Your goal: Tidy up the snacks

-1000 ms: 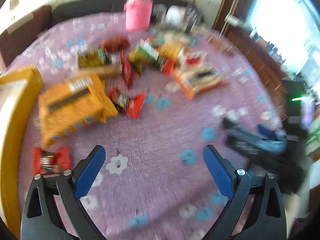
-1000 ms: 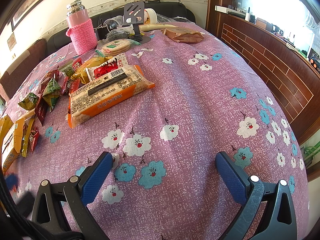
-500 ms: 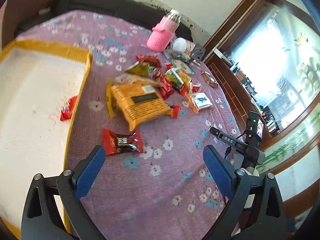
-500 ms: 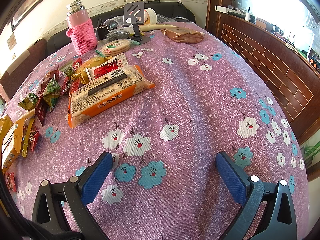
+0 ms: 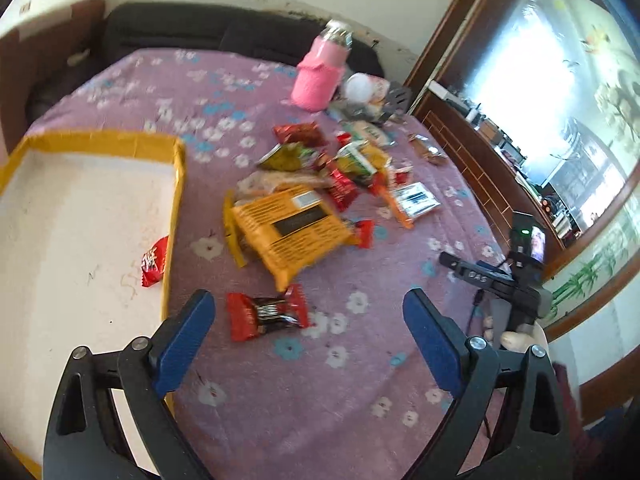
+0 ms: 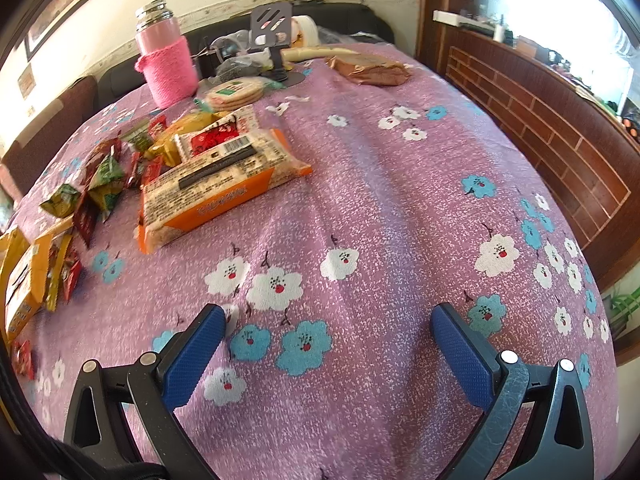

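My left gripper [image 5: 308, 304] is open and empty, just short of a red and black candy wrapper [image 5: 267, 315] on the purple flowered cloth. Beyond it lies a big yellow snack bag [image 5: 290, 230] and a heap of small packets [image 5: 340, 168]. A yellow-rimmed tray [image 5: 176, 184] at left holds one red candy [image 5: 154, 261]. My right gripper [image 6: 328, 316] is open and empty over bare cloth. An orange cracker pack [image 6: 218, 184] and small packets [image 6: 100, 176] lie to its far left.
A pink-sleeved flask [image 5: 320, 74] [image 6: 166, 62], a phone stand [image 6: 274, 40] and a brown bag [image 6: 370, 68] stand at the table's far end. The other gripper [image 5: 508, 280] shows at right in the left wrist view. A brick-pattern wall [image 6: 560, 128] runs along the right.
The left wrist view swung from close over the snacks to a higher view with the tray, then moved nearer the red and black candy. The right gripper has barely moved.
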Available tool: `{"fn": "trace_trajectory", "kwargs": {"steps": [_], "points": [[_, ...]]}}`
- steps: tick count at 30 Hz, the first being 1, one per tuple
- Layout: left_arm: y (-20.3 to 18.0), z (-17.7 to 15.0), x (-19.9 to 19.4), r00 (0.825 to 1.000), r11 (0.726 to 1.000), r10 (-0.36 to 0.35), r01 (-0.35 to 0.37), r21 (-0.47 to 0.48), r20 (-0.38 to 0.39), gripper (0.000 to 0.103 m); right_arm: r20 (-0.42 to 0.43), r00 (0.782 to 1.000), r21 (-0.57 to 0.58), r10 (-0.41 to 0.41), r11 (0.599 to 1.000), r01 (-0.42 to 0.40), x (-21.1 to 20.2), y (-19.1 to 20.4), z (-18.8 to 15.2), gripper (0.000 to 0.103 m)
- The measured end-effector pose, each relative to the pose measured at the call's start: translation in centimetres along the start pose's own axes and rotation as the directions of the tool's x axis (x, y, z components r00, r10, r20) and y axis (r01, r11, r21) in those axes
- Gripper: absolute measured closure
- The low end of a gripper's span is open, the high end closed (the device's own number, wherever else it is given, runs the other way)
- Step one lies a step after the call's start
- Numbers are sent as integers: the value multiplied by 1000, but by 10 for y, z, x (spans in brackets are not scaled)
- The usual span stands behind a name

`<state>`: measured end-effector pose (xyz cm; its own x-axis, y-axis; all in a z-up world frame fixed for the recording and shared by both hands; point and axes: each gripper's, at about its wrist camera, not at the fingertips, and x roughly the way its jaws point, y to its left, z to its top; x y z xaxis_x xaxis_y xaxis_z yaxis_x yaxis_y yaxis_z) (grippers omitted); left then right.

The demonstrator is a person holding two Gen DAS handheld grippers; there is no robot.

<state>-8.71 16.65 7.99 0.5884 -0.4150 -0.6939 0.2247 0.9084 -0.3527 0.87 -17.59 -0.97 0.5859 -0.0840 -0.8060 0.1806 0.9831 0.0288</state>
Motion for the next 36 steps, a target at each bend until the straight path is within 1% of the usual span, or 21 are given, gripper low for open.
{"fn": "trace_trajectory", "kwargs": {"steps": [2,3,5,6,8,10,11,12,13,14,16,20,22,23,24,27,29,30,31,33,36], "points": [[-7,0,-15,999,1000,-8,8,4,43,7,-45,998,27,45,999,-44,-1,-8,7,0],[-9,-3,-24,997,1000,-9,9,-3,71,7,-56,997,32,46,998,-45,-1,-8,7,0],[-9,-5,-32,995,1000,6,-3,-29,96,7,-113,993,-45,19,999,-24,1,-1,8,0],[-7,-8,-35,995,999,12,-8,-45,104,7,-133,991,-64,-4,998,-5,-1,1,7,4],[-3,-14,-40,990,996,69,-61,-63,123,7,-134,991,-25,-23,999,20,-17,1,2,23],[-3,-20,-44,960,976,219,-214,-48,176,7,-47,999,-41,17,999,-19,-47,17,-1,23],[-4,-21,-45,944,964,267,-264,-42,192,7,-21,999,-58,37,998,-38,-57,22,-2,23],[-4,-22,-46,927,951,309,-308,-43,211,7,9,997,-103,79,992,-78,-73,41,-2,23],[-2,-23,-48,920,945,327,-323,-54,218,7,24,993,-137,118,984,-113,-82,57,-1,23],[2,-23,-52,916,942,334,-326,-74,223,7,29,981,-191,191,965,-183,-93,83,2,23],[15,-25,-63,919,948,314,-291,-127,236,7,-1,962,-257,272,930,-264,-97,124,7,23],[38,-38,-87,929,952,282,-240,-188,238,7,-53,951,-332,305,893,-305,-79,200,24,23],[45,-47,-100,926,949,288,-242,-204,245,7,-79,957,-351,279,891,-289,-63,240,38,23],[49,-49,-104,924,947,293,-245,-209,246,7,-79,961,-364,265,890,-275,-63,250,37,23],[53,-51,-107,922,945,299,-249,-213,247,7,-78,971,-394,224,888,-236,-54,271,42,23],[64,-53,-112,919,941,301,-243,-234,255,7,-134,981,-440,138,879,-184,-29,300,43,28],[69,-55,-114,921,943,292,-232,-238,260,7,-176,981,-474,77,867,-154,-17,302,34,40],[72,-55,-112,923,945,284,-224,-238,260,7,-193,979,-482,66,863,-154,-17,296,30,43],[73,-55,-113,925,948,275,-215,-236,262,7,-207,977,-491,46,859,-144,-16,292,25,44],[74,-56,-111,933,956,245,-187,-228,264,7,-228,972,-495,49,854,-159,-26,271,12,44],[71,-59,-110,942,966,206,-153,-207,265,7,-295,954,-460,57,866,-194,-42,227,-4,45]]}}
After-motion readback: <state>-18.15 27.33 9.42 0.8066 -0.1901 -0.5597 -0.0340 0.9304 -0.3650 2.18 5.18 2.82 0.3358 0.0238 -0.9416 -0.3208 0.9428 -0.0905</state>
